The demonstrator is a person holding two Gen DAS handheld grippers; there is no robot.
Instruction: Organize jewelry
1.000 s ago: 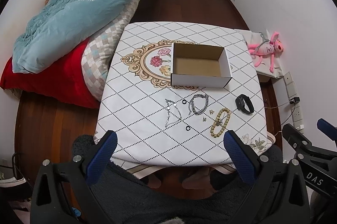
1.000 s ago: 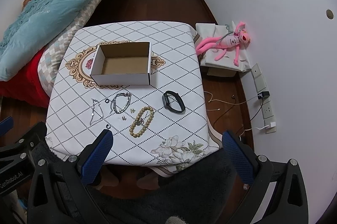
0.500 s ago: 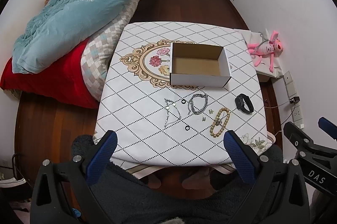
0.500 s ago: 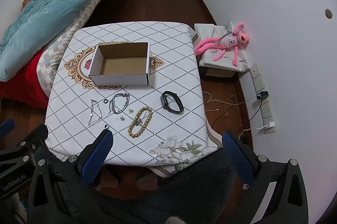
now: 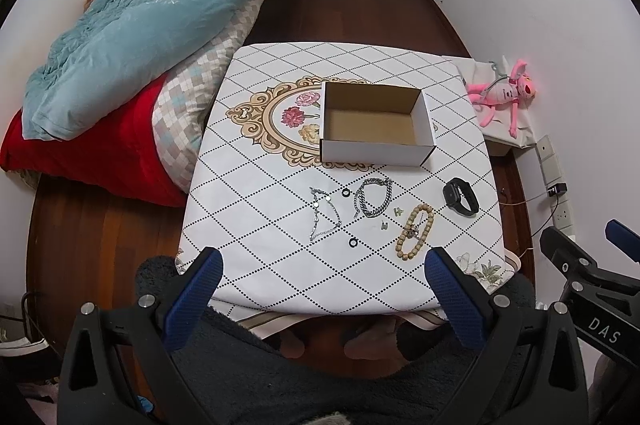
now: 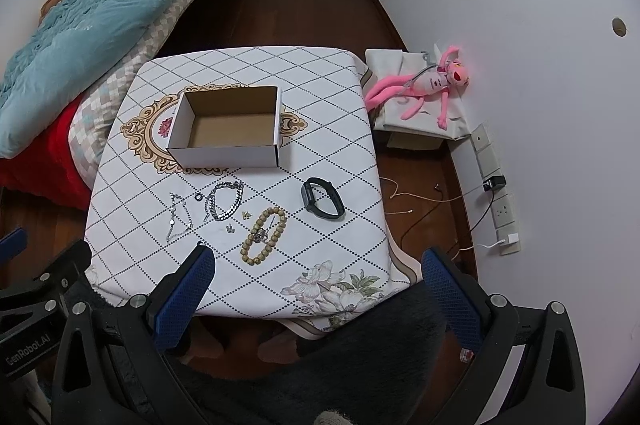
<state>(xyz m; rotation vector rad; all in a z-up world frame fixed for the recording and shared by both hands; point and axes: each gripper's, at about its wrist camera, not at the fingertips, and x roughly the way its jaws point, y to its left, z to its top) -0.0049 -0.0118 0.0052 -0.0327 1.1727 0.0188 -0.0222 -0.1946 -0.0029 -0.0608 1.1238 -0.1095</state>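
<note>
An open, empty white cardboard box [image 5: 376,123] [image 6: 228,129] stands mid-table. In front of it lie a thin silver necklace [image 5: 322,213] [image 6: 178,215], a silver chain bracelet [image 5: 374,197] [image 6: 224,201], two small black rings [image 5: 345,192], small earrings [image 5: 390,219], a wooden bead bracelet [image 5: 416,231] [image 6: 264,235] and a black smart band [image 5: 460,196] [image 6: 322,203]. My left gripper [image 5: 320,269] and right gripper [image 6: 316,269] are both open and empty, held high above the table's near edge.
The table wears a white diamond-pattern cloth [image 5: 260,185]. A bed with a teal duvet [image 5: 132,13] is on the left. A pink plush toy [image 6: 424,85] lies on a low box by the right wall, with cables and sockets [image 6: 496,193] nearby.
Both views have shifted very slightly; the table appears a little nearer. Nothing on the table has moved and both grippers stay open.
</note>
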